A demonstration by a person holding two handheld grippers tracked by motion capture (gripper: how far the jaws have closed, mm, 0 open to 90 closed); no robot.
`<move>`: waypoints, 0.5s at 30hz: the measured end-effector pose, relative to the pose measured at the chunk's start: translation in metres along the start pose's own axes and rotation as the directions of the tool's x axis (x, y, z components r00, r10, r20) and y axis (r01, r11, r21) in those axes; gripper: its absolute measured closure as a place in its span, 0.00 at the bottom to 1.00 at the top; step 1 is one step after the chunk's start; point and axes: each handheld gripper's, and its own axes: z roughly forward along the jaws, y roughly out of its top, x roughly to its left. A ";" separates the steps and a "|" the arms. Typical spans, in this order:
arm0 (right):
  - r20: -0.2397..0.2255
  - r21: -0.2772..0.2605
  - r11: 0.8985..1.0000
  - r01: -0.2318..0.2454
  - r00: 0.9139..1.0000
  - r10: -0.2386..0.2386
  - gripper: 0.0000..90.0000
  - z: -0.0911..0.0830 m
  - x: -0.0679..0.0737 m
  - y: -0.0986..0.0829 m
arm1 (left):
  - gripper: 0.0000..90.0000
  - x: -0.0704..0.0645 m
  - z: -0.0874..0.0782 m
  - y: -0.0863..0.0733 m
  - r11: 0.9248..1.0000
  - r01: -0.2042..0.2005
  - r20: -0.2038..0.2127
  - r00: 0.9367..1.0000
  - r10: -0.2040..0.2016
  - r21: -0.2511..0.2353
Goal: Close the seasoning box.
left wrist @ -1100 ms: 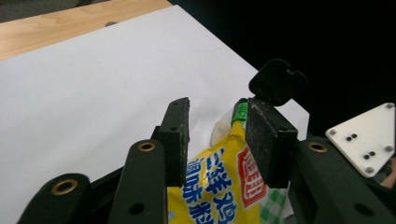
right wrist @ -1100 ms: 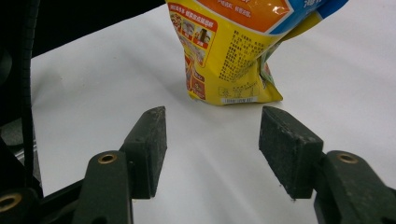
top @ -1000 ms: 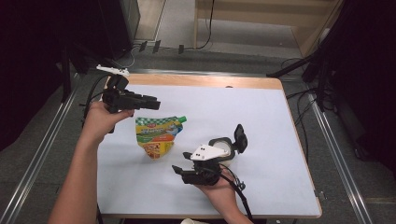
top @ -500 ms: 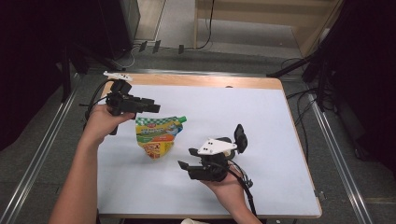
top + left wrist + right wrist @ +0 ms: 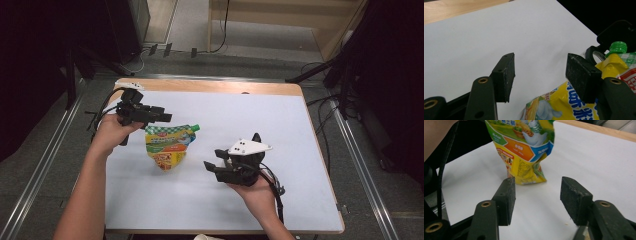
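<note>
Pouch (image 5: pixel 170 145) on table, between both open grippers' fingers, untouched.

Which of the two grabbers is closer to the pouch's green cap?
The left gripper, by the pouch's top edge, close to the green cap. The right gripper sits farther off, nearer the pouch's narrow bottom end.

Fingers (image 5: pixel 506 200) spread wide above white tabletop (image 5: pixel 586 160), aimed at yellow pouch (image 5: pixel 524 152) lying just ahead.

Pouch (image 5: pixel 522 150) top cut off by frame edge.
</note>
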 end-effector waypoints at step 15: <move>0.026 -0.004 1.000 -0.012 1.000 0.012 0.57 -0.025 -0.016 0.013 | 0.45 0.003 0.004 -0.004 1.000 0.010 0.013 1.000 -0.010 0.010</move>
